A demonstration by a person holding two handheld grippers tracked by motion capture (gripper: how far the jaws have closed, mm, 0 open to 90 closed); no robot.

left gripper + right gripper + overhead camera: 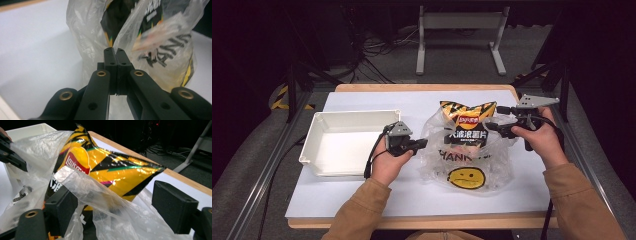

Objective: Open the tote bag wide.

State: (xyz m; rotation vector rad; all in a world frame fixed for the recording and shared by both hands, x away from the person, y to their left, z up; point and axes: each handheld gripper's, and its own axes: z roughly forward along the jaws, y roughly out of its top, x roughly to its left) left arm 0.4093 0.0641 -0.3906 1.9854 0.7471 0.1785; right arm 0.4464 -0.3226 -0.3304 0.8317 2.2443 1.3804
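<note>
At mid-table the left gripper (pixel 114 51) pinches the plastic bag (pixel 439 165); the right gripper (pixel 120 205), jaws wide, should close squarely on the chip bag (pixel 110 167).

Yellow-black chip bag (pixel 468 120) half inside clear plastic bag (pixel 462 165) — seemingly upright.

Tan sleeves (pixel 362 212), black tools with brass rivets (pixel 101 73) and grey plates (pixel 537 101).
</note>
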